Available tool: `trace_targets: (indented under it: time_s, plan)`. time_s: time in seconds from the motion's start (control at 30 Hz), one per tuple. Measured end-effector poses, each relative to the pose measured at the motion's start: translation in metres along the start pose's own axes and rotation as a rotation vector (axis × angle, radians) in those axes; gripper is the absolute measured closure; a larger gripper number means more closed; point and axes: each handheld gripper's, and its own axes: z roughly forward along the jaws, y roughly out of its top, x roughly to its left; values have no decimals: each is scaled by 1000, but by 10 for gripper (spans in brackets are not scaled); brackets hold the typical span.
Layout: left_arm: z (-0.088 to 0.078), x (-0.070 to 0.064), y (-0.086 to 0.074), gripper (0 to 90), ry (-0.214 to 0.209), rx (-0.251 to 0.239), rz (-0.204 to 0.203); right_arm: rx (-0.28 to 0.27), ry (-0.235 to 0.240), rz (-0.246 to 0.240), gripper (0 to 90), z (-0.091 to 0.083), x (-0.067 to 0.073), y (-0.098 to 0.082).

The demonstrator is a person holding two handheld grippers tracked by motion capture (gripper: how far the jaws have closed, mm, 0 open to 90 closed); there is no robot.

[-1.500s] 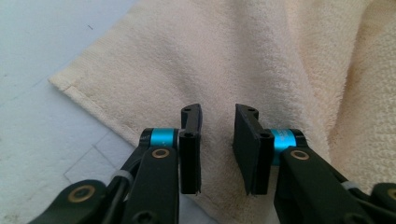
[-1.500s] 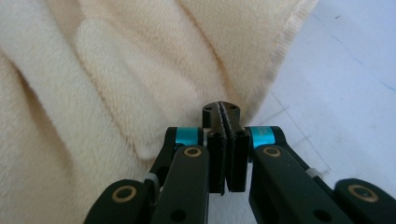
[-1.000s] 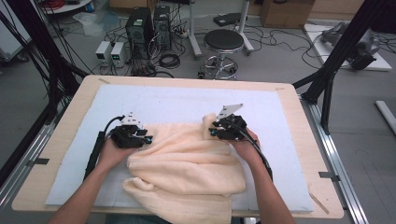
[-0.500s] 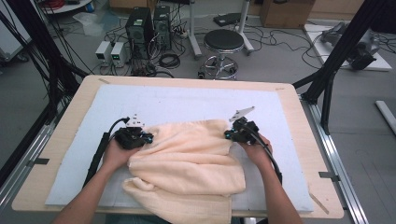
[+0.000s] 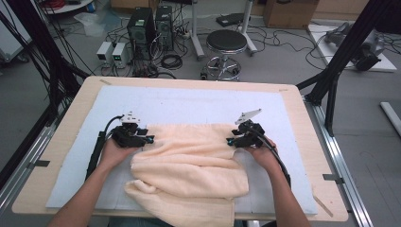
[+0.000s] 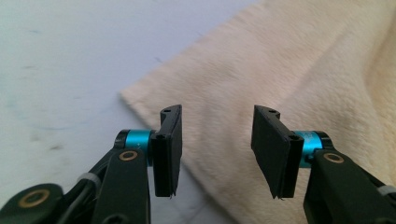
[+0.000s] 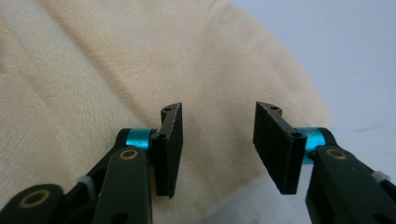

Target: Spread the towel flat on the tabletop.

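**Towel corners let go, far edge laid flat, near half not yet squared**

Cables, computer cases and a round stool point(image 5: 227, 42) crowd the floor beyond the wooden table point(image 5: 302, 101), whose top carries a pale blue-white mat point(image 5: 189, 101), smooth and faintly scuffed. Across that mat lies the cream towel point(image 5: 189, 161), thick, fluffy terry with a soft nap, its far edge running straight between the two grippers and its near part bunched in loose rolls toward the person's side, hanging past the mat's front edge.

The left gripper point(image 5: 144, 140) sits at the towel's far left corner, the right gripper point(image 5: 230, 141) at its far right corner. Both have just been opening: seen along the left gripper point(image 6: 217, 149) and the right gripper point(image 7: 217, 147), the flat black ribbed pads stand about half apart, with towel pile beneath and ahead of them but nothing pinched.

Risks, as I judge them: the plush nap could snag on the ribbed pads point(image 7: 275, 144) as the hands withdraw, dragging a corner back and spoiling the straight edge. The rumpled near fold is heavy and overhangs; its weight could pull the whole cloth toward the person on the slick mat. A later pinch may catch two layers instead of one, since the folded bulk hides the lower edge.
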Motion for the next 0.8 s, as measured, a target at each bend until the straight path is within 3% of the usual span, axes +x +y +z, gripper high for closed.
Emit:
trace_targets:
  time_s: [0.07,0.1,0.2,0.4,0.47,0.53,0.6,0.67,0.7,0.73,0.8]
  plan:
    - [4,-3,-1,521,6,22,22,1,11,4,509,4,1,-1]
    - [6,-7,0,533,32,19,50,-4,16,22,508,5,0,-2]
    - [4,-5,0,615,38,23,46,1,8,29,537,4,2,-3]
    - [5,-5,0,808,9,15,54,4,25,46,729,4,3,-2]
    - [4,-4,0,830,-3,16,55,3,49,56,816,4,3,-1]
    - [4,-4,0,844,-5,20,58,6,63,63,846,5,2,0]
    - [4,-4,1,852,-3,14,53,21,75,39,863,3,3,2]
    - [4,5,12,855,56,3,54,26,68,-8,864,0,6,8]
    - [3,13,23,857,80,-33,39,2,62,-18,864,-4,3,13]
    - [2,21,39,857,109,-61,22,-22,49,-8,864,-9,-3,22]
    - [-2,36,81,853,185,-120,14,-72,-42,-3,863,-23,-25,52]
